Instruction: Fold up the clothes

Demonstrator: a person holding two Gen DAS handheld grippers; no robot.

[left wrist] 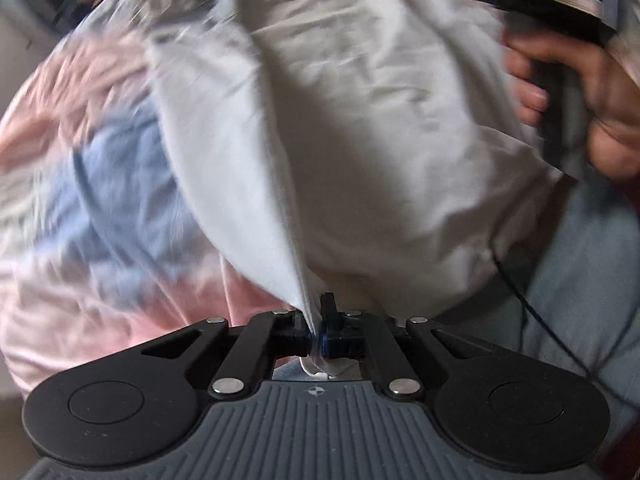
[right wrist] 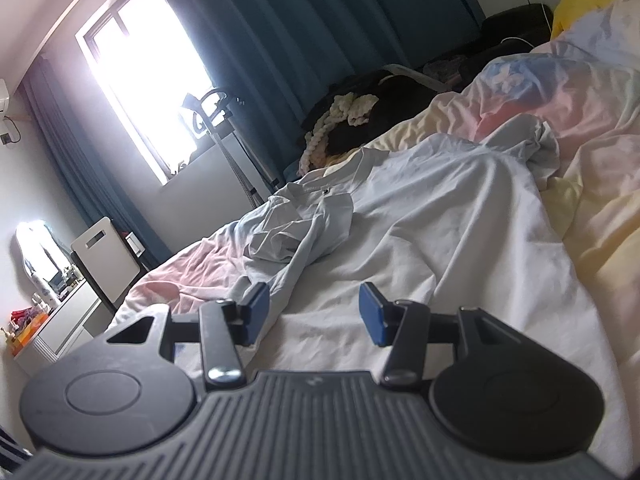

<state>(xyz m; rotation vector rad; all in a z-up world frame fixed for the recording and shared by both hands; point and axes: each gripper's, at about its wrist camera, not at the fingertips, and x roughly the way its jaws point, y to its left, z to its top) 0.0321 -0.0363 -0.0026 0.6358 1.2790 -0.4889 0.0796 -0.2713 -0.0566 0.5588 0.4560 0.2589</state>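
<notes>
White cotton fills most of the left wrist view: a white garment point(left wrist: 340, 128) is pinched at a gathered edge by the left gripper point(left wrist: 318, 334), whose jaws are clenched on the fabric with a little of it poking out below them. From that pinch the cloth fans upward, blurred by motion. Beside the garment on its left lies a pink and blue bedspread point(left wrist: 92, 184). At the garment's right edge a hand point(left wrist: 576, 96) grips a dark handle, and a thin black cable point(left wrist: 524, 300) trails down past the cloth over pale denim point(left wrist: 580, 280).

Seen from the right wrist, the garment point(right wrist: 420, 232) lies spread and rumpled on the bedspread point(right wrist: 592, 168), its collar end point(right wrist: 320, 200) bunched at the far side towards the window point(right wrist: 140, 76). The right gripper point(right wrist: 314, 312) hovers just above the garment's near part, jaws released and wide apart, blue pads point(right wrist: 372, 314) bare. Beyond the garment sit a dark heap with cream knitting point(right wrist: 344, 116), teal curtains point(right wrist: 300, 20) and a yellow plush point(right wrist: 588, 0).
</notes>
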